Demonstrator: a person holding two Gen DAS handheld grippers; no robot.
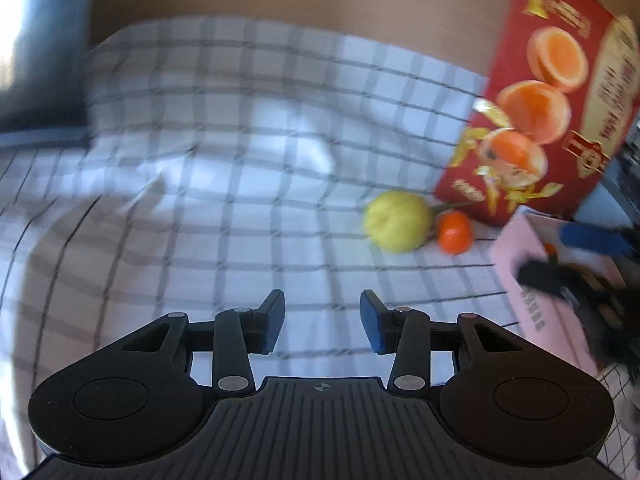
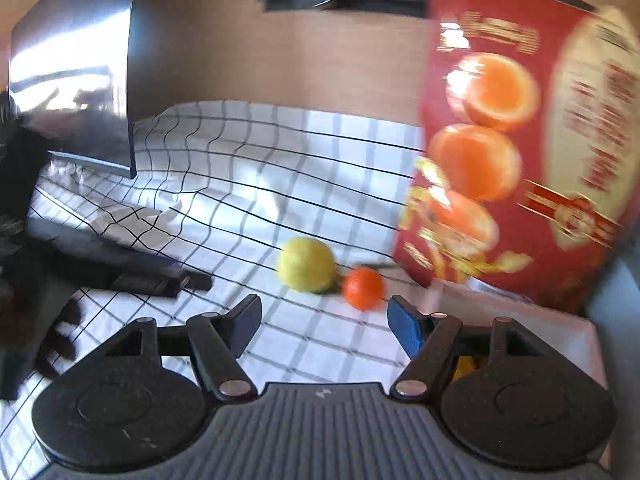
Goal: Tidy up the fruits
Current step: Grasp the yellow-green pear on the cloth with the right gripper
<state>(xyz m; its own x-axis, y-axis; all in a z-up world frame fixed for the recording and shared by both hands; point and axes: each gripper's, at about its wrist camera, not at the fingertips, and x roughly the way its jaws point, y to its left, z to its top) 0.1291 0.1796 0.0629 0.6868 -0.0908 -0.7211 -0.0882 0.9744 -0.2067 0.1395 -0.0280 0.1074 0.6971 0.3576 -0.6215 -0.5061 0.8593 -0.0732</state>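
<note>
A yellow lemon (image 1: 398,222) (image 2: 307,265) and a small orange (image 1: 455,232) (image 2: 363,288) lie side by side on the checked cloth (image 1: 224,168) (image 2: 280,160), at the foot of a red box. My left gripper (image 1: 322,322) hangs open above bare cloth, short of the lemon and to its left, with nothing between its pads. My right gripper (image 2: 322,330) is open too and holds nothing, the orange just beyond its blue pad. In the left wrist view the right gripper (image 1: 572,258) hovers over a pink box (image 1: 536,312) (image 2: 560,328), where a bit of orange (image 2: 464,366) shows.
The tall red box (image 1: 540,100) (image 2: 520,140) printed with oranges stands upright at the right, behind the fruit and the pink box. A dark monitor (image 2: 76,80) (image 1: 40,40) stands at the back left. The cloth is rumpled in the middle. A brown wall lies behind.
</note>
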